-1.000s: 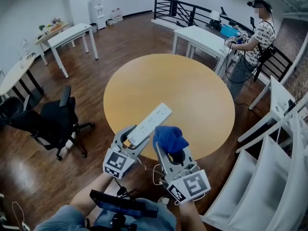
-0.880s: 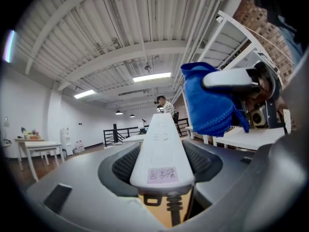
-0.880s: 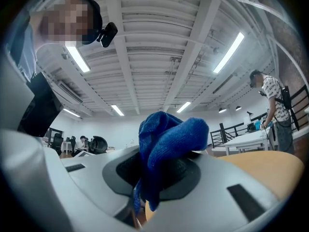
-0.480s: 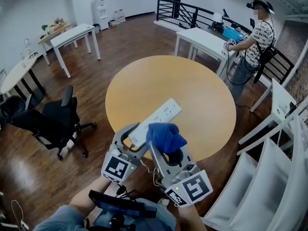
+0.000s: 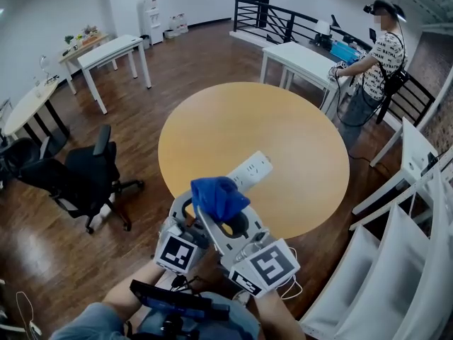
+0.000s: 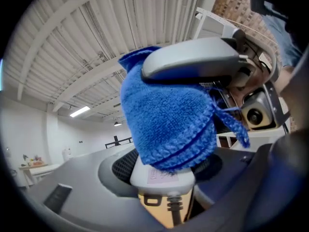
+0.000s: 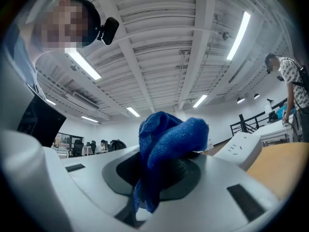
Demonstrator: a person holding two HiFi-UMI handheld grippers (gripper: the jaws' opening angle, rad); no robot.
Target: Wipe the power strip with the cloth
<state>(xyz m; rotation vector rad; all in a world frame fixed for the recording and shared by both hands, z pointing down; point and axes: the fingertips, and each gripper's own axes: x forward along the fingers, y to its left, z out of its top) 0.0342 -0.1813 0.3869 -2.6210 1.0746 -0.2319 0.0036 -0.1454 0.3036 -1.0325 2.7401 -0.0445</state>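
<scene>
Head view shows the long white plastic power strip [image 5: 253, 168] held up over the round tan wooden table [image 5: 233, 112]. The bunched blue terry cloth [image 5: 218, 195] has shifted leftward in the last second and now sits on the strip's cord end, so wiping looks under way, with the far sockets still bare. The left gripper [image 6: 161, 178] is clenched on that cord end. The right gripper [image 5: 225, 217] is clamped on the cloth and presses it onto the strip.

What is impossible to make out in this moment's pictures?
- Head view: the cloth covers the power strip's near half.
- Left gripper view: the cloth hides its socket face; the cord runs off the bottom edge.
- Right gripper view: background people are too small.
</scene>
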